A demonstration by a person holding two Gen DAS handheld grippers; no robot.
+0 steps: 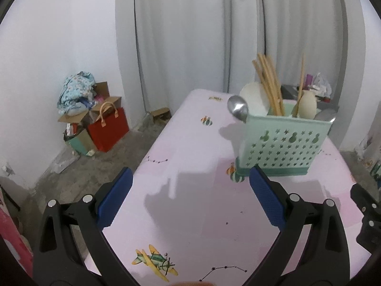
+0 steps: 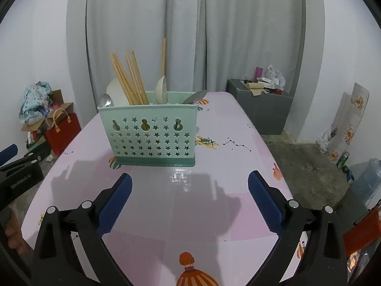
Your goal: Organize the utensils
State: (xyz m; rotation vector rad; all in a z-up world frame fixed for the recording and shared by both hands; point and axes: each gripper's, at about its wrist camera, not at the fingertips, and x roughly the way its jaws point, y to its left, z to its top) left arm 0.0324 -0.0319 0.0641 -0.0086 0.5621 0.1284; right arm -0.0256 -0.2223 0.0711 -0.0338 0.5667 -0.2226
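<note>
A pale green utensil holder (image 1: 283,143) (image 2: 148,133) with star cut-outs stands on the pink table (image 1: 190,202) (image 2: 190,202). Wooden chopsticks (image 1: 269,88) (image 2: 128,78), a metal spoon (image 1: 238,108) (image 2: 105,100), cream spoons (image 1: 307,104) (image 2: 160,90) and a white scoop (image 1: 253,97) stick out of it. My left gripper (image 1: 190,175) hovers open over the table, left of and nearer than the holder, nothing between its blue pads. My right gripper (image 2: 189,178) stands open just in front of the holder, empty as well. The left gripper shows at the left edge of the right wrist view.
A red bag (image 1: 108,128) (image 2: 63,131) and boxes with clothes sit on the floor by the left wall. A grey cabinet (image 2: 262,104) with clutter stands beyond the table's far right. White curtains hang behind. Bottles (image 2: 343,160) and a floral board (image 2: 345,124) lie right.
</note>
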